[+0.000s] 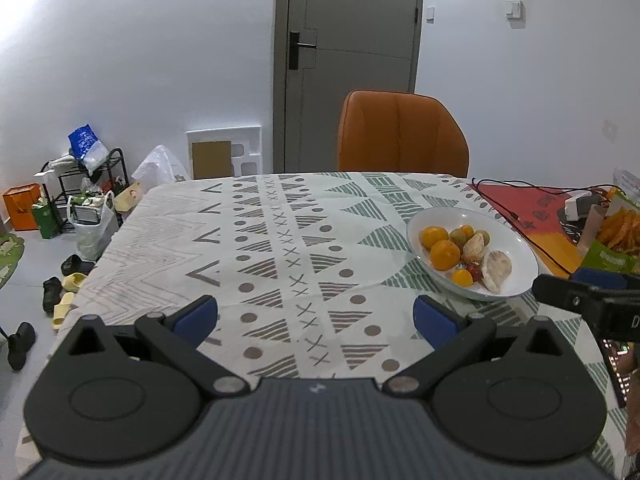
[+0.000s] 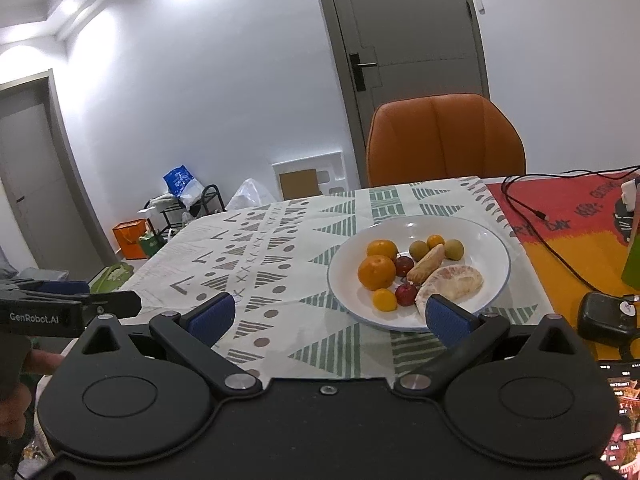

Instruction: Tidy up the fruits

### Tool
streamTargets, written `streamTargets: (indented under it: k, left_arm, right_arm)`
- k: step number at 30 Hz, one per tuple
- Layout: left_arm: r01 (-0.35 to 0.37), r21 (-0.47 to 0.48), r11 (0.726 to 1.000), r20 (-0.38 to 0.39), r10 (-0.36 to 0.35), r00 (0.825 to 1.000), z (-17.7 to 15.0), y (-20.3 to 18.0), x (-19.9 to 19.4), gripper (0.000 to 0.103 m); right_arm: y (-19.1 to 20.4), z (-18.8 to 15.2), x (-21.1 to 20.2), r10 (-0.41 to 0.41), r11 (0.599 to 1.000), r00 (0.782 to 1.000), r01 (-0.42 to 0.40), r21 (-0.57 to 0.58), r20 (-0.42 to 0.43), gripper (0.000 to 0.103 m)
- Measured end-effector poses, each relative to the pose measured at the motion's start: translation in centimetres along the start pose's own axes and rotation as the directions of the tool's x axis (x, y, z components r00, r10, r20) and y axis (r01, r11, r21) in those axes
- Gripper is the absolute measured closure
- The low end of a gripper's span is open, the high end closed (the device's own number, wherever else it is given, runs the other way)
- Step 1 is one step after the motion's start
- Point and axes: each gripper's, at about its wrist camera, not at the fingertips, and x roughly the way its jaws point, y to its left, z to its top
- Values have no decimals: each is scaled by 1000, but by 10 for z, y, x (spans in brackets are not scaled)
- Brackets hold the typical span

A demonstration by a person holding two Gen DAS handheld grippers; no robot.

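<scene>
Both fingers [image 2: 448, 318] short of fruits [image 2: 416, 270]

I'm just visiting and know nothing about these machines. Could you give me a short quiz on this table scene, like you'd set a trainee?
1. True or false: every fruit lies on the round white plate.
2. Which fruit is largest on the plate? A) peeled pale pomelo segment B) small dark red fruit C) small green round fruit
3. Fill in: the left gripper and the right gripper are both ____ and hold nothing.

Key: 1 true; 2 A; 3 open.
</scene>
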Motion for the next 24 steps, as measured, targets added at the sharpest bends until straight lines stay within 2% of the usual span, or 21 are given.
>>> streamTargets:
  k: [24]
  left_arm:
    - [-39, -59, 997, 60, 43, 997, -29, 42, -50, 0]
  right_arm:
    - [49, -11, -28, 38, 995, 999, -36, -89, 16, 0]
